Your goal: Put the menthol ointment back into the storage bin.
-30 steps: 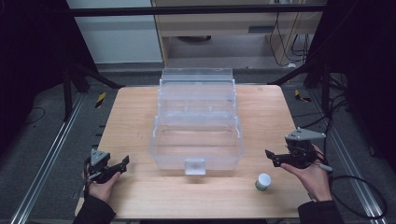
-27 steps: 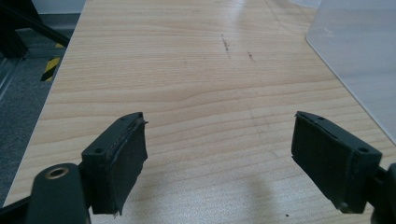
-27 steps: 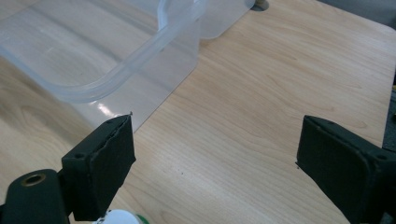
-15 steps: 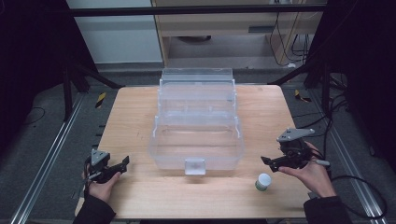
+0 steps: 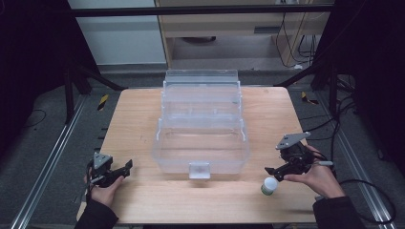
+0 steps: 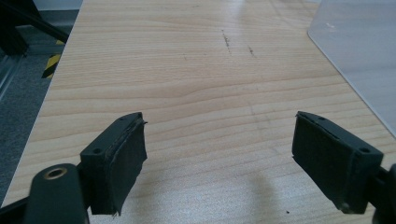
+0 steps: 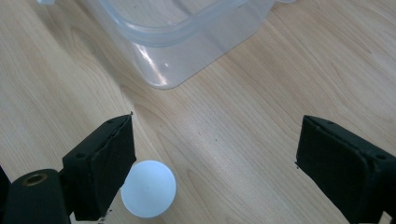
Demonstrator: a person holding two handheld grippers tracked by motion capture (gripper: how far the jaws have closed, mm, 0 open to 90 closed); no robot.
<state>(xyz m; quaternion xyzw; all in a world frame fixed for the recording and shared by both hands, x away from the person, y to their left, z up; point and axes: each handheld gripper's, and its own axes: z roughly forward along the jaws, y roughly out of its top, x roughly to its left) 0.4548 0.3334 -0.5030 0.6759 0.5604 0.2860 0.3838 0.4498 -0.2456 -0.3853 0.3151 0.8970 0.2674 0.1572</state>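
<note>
Two pairs of tongs, left [image 5: 125, 168] and right [image 5: 273, 171], both spread apart, right low above the white-capped bottle [image 5: 270, 185].

The left gripper [image 6: 219, 163], its two black jaws spread wide apart at 7 and 4 o'clock with nothing between them, is held low over a pale wooden table [image 6: 196, 70]. A clear plastic box [image 6: 359, 51] crosses the corner at 2 o'clock, while grey floor with a yellow-and-black striped marker [image 6: 51, 65] shows at 10 o'clock
</note>
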